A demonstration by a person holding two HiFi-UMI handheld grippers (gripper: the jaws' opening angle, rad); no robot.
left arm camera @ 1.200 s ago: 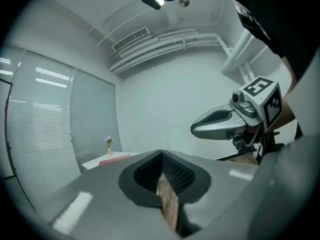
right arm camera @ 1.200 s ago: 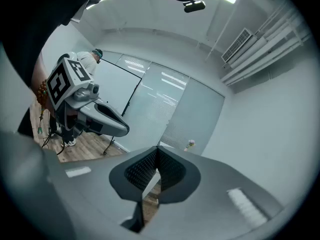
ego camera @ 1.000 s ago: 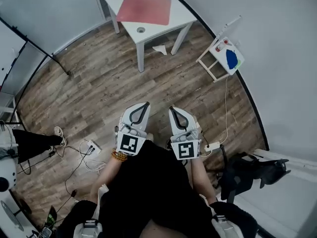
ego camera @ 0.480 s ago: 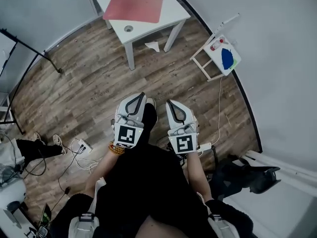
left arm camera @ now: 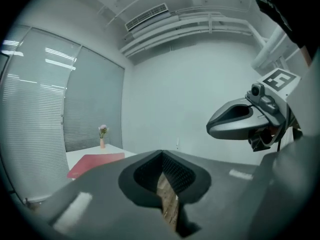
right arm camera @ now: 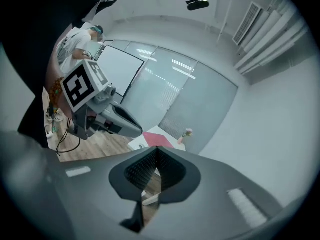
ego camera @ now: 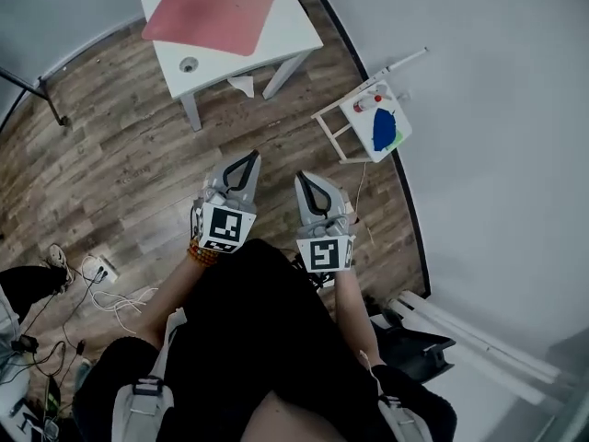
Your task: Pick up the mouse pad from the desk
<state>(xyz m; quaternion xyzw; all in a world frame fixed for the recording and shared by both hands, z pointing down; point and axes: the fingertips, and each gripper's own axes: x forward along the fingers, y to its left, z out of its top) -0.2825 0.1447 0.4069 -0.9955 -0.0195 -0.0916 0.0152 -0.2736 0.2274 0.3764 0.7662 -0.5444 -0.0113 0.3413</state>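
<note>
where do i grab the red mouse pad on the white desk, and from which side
Take the mouse pad by its near edge or corner, coming in low from the person's side of the desk. It lies flat and thin, so there is nothing to pinch from above; one jaw would probably have to slide under the edge.

- My left gripper and right gripper sit side by side just before me.
- The desk stands ahead, well apart from both.
- The mouse pad lies on the desk.
- A small stand sits right of the desk.
</note>
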